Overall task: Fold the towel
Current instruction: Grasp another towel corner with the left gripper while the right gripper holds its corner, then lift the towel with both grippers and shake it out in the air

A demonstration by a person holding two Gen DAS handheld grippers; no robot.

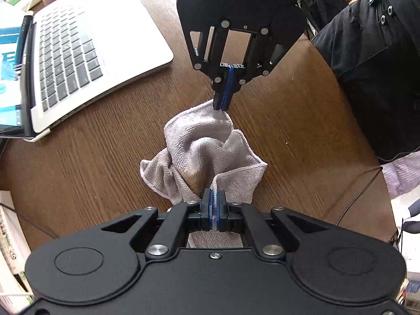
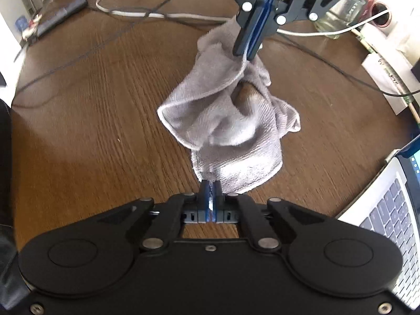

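Note:
A crumpled grey towel (image 1: 207, 155) hangs bunched between my two grippers above the brown wooden table (image 1: 92, 157). My left gripper (image 1: 215, 197) is shut on the towel's near edge. My right gripper (image 1: 221, 106) faces it and is shut on the far corner. In the right wrist view the towel (image 2: 231, 120) sags in folds; my right gripper (image 2: 210, 185) pinches its near corner and my left gripper (image 2: 245, 55) pinches the far edge. The towel's middle droops toward the table (image 2: 92, 92).
An open silver laptop (image 1: 78, 52) lies on the table at the left, also at the right wrist view's right edge (image 2: 388, 210). Cables (image 2: 157, 13), a glass jar (image 2: 338, 13) and papers (image 2: 386, 73) sit at the far side. The person's dark clothing (image 1: 372, 65) is at the right.

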